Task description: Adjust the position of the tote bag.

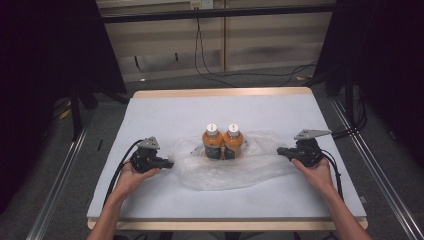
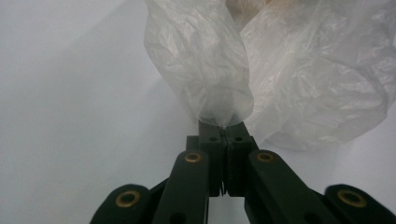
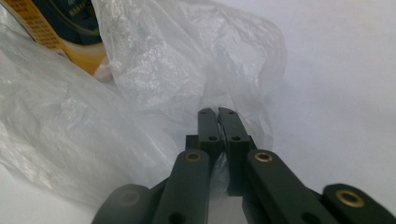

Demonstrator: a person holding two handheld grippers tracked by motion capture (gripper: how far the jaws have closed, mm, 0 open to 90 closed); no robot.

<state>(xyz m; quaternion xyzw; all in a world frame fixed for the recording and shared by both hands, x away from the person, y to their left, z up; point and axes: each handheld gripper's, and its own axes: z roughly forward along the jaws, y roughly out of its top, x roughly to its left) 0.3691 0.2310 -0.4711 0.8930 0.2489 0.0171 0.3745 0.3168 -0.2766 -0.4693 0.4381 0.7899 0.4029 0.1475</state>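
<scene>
Two orange bottles (image 1: 212,141) (image 1: 233,141) with white caps stand upright side by side in the middle of the white table (image 1: 165,110). A clear plastic bag (image 1: 240,171) lies crumpled around their bases. My left gripper (image 1: 169,163) is at the bag's left edge, shut on a bunched fold of the bag (image 2: 210,70); my left gripper (image 2: 224,127) pinches the film at its tips. At the bag's right edge my right gripper (image 1: 281,151) is shut on the bag (image 3: 70,140), with film caught between the tips of my right gripper (image 3: 218,114). A bottle label (image 3: 56,28) shows through the plastic.
The table has a wooden rim (image 1: 220,92). Black cables (image 1: 210,65) trail over the grey floor behind it. Dark stands (image 1: 75,110) flank both sides. Metal rails (image 1: 370,165) run along the floor left and right.
</scene>
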